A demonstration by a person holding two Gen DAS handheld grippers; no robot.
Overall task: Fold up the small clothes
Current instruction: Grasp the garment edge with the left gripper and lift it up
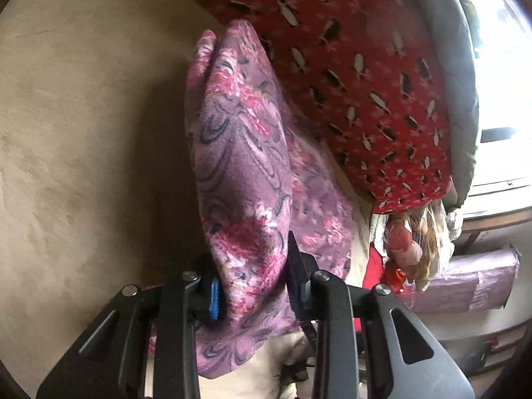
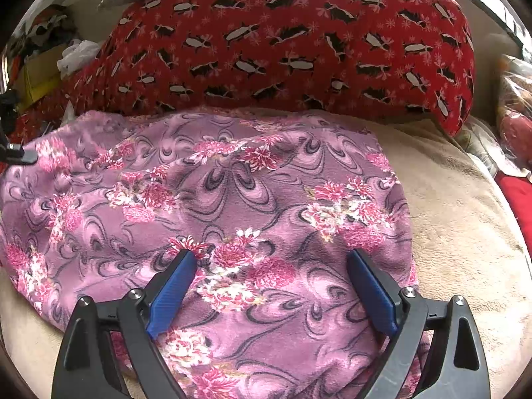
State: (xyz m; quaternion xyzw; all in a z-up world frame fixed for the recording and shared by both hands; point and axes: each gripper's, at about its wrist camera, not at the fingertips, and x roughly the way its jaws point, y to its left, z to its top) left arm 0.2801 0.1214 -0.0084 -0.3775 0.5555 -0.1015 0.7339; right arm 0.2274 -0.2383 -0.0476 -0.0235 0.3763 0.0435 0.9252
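A beige bed cover (image 2: pixel 459 212) fills the lower right of the right wrist view and the whole left side of the left wrist view. Across the top of the right wrist view lies a red blanket (image 2: pixel 292 43) printed with black-and-white shapes; it also takes up the upper right of the left wrist view. The purple floral garment (image 2: pixel 232 199) spreads over the centre and lower left of the right wrist view, lying on the bed cover just below the red blanket. In the left wrist view a bunched fold of that garment (image 1: pixel 242 153) rises through the centre of the frame. The left tongs (image 1: pixel 254 286), at the bottom centre, are pinching this fold between their blue pads. The right tongs (image 2: pixel 271 286), at the bottom of their view, are spread wide just above the flat garment, with nothing between the fingers.
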